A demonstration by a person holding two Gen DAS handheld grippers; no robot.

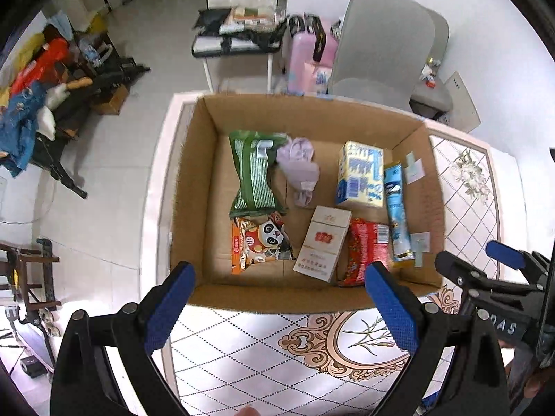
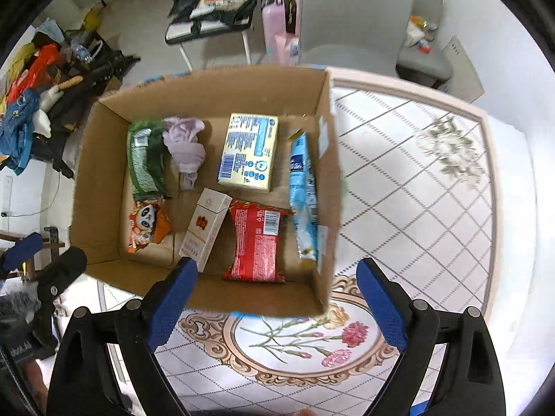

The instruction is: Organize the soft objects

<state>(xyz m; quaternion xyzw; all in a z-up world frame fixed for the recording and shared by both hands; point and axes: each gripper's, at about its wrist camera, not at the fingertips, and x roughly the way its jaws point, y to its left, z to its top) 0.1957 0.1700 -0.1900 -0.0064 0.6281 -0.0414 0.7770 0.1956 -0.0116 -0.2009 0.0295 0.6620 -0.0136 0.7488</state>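
A cardboard box [image 1: 194,187] sits open on the bench [image 1: 270,346], whose cloth is white with a diamond grid and a flower medallion. Both tongs hover over the bench on the near side of the box, and neither holds anything.

The left tongs [image 1: 279,306] stand wide open, their blue pads [image 1: 168,306] spread apart above the box's near wall. At the right edge of the left wrist view the other tool shows side-on.

Inside the box, going left to right: a green packet [image 1: 255,173] lies along the left side, with an orange panda packet [image 1: 260,244] just in front of it, its top edge touching or tucked under the green one. Beside the green packet lies a crumpled lilac cloth [image 1: 300,170], touching the packet's upper right corner. In the middle near the front lies a white carton with a red emblem [image 1: 322,242], tilted. Behind it and to the right lies a yellow-and-blue pack [image 1: 360,175]. A red packet [image 1: 367,249] lies right of the carton, against it. A long light-blue packet [image 1: 399,211] runs along the right wall.

The right tongs [image 2: 275,306] are also wide open and empty, one pad over the box's near wall and the other over bare cloth right of the box. Beyond the bench stands a grey chair [image 2: 350,14].
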